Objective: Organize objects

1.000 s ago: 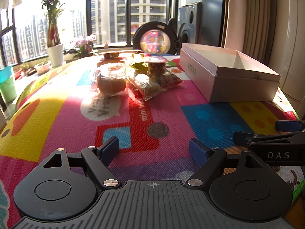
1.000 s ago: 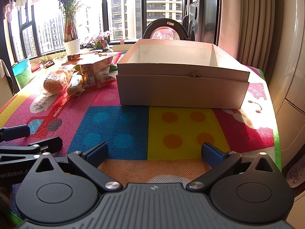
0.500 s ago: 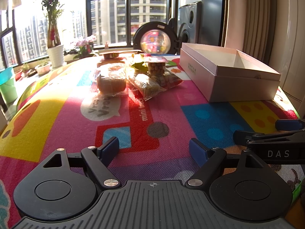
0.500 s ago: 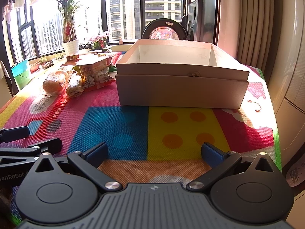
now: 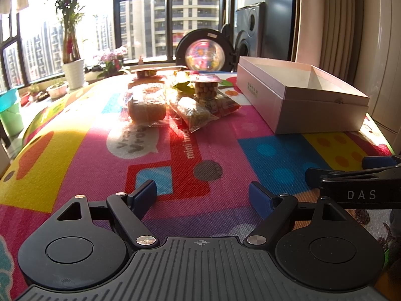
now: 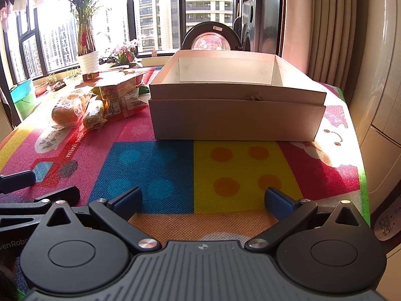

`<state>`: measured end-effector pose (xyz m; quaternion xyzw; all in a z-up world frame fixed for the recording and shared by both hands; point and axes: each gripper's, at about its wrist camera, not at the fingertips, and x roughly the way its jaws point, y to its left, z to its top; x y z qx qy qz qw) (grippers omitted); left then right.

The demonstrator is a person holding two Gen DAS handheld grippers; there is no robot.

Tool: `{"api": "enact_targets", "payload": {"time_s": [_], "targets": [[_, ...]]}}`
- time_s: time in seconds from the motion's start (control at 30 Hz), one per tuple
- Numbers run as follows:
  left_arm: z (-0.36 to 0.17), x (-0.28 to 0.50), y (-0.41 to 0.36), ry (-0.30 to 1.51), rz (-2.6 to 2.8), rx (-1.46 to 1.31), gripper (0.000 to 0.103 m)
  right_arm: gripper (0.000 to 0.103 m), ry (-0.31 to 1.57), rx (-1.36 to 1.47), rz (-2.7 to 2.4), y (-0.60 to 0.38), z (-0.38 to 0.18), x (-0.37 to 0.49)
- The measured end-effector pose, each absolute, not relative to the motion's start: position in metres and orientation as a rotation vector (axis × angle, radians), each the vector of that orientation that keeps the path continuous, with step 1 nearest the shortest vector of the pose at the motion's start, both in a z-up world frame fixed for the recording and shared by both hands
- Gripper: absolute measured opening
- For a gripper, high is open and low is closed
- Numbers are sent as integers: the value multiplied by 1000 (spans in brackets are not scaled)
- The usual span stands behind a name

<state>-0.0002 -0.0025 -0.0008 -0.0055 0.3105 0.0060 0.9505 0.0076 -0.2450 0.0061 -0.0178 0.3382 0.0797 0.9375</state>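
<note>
Left gripper (image 5: 202,197): fingers spread wide, nothing held.
Right gripper (image 6: 203,204): fingers spread wide, nothing held.
Snack packets (image 5: 175,100): heaped left of the open box (image 6: 235,100).
Handling: judged light, crinkly, slippery; bread (image 6: 67,111) soft, to be pinched gently mid-body.

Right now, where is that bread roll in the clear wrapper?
The bread roll lies on the colourful mat, far ahead of the left gripper. It is at the left edge of the snack pile, left of the open box.
</note>
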Motion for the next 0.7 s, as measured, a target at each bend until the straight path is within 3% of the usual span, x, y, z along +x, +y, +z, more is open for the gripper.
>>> {"api": "enact_targets", "payload": {"time_s": [0.7], "targets": [[-1, 0, -2, 628, 13, -8, 86, 103, 742, -82, 239, -250, 10, 12]]}}
